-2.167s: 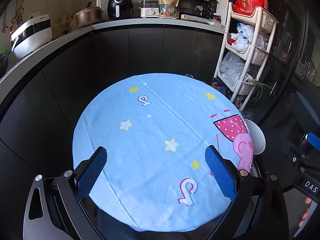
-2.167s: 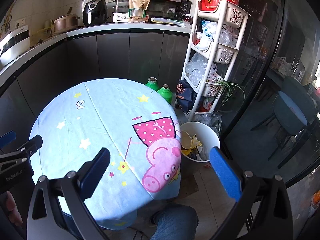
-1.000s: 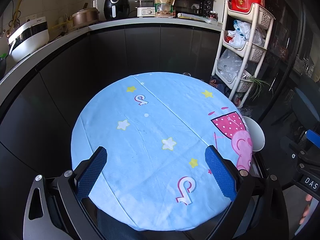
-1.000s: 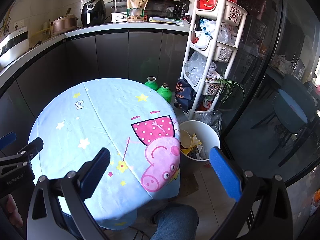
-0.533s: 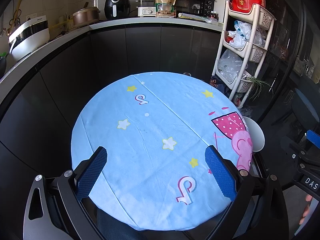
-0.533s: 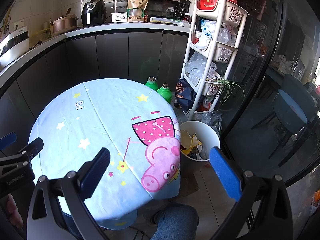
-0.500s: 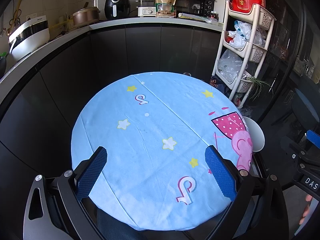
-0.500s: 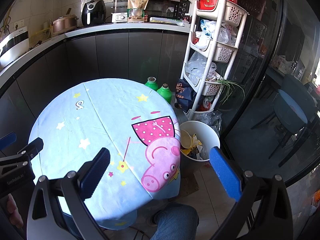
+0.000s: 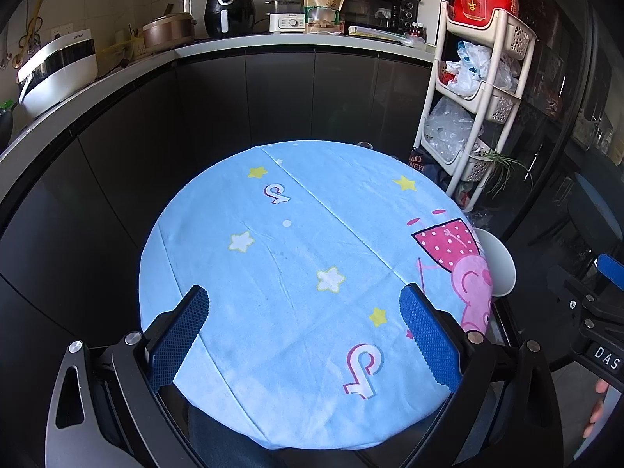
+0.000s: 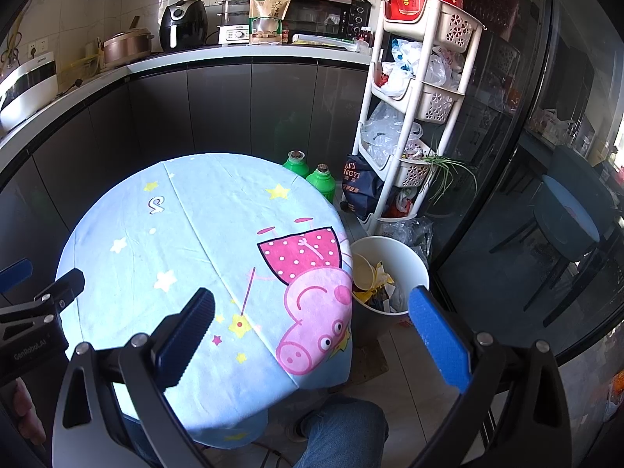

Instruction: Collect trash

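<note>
fingers (image 10: 436, 335) apart; crumpled trash (image 10: 376, 286) in bin (image 10: 419, 269)

blue tablecloth (image 9: 296, 273), storage rack (image 10: 413, 117), air fryer (image 9: 229, 11)

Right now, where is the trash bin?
In the right wrist view, the white trash bin stands on the floor at the right edge of the round table, just below the white shelf rack.

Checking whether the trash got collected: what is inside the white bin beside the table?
The white bin holds a pale paper cup, crumpled yellow wrappers and darker scraps. Its lower contents are hidden by that top layer and the bin wall.
</note>
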A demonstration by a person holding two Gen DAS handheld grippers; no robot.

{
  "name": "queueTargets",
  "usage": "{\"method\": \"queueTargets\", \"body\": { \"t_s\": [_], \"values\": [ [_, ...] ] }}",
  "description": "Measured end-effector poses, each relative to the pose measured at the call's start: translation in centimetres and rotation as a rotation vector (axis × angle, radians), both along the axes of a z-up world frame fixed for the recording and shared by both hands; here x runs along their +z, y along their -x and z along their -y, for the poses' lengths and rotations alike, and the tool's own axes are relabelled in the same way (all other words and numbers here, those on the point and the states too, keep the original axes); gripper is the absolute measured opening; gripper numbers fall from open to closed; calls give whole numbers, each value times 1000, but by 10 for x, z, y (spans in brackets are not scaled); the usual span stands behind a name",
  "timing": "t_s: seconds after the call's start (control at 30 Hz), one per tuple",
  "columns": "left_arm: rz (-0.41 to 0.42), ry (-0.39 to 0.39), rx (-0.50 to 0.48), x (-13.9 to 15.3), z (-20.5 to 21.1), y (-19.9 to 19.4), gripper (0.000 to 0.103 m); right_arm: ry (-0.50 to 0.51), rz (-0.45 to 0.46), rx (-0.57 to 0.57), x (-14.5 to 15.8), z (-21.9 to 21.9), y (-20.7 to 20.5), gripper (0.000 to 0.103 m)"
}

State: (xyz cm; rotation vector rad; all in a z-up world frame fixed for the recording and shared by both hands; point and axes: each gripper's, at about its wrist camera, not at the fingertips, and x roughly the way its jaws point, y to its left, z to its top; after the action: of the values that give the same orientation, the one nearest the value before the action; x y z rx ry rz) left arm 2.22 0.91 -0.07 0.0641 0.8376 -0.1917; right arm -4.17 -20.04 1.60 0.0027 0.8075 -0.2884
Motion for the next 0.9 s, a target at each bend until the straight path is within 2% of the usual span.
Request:
{"method": "queueTargets", "body": {
  "t_s": [0.9],
  "values": [
    [0, 2, 4, 0, -2, 1, 95, 1, 1, -1, 0, -2, -1, 100]
  ]
}}
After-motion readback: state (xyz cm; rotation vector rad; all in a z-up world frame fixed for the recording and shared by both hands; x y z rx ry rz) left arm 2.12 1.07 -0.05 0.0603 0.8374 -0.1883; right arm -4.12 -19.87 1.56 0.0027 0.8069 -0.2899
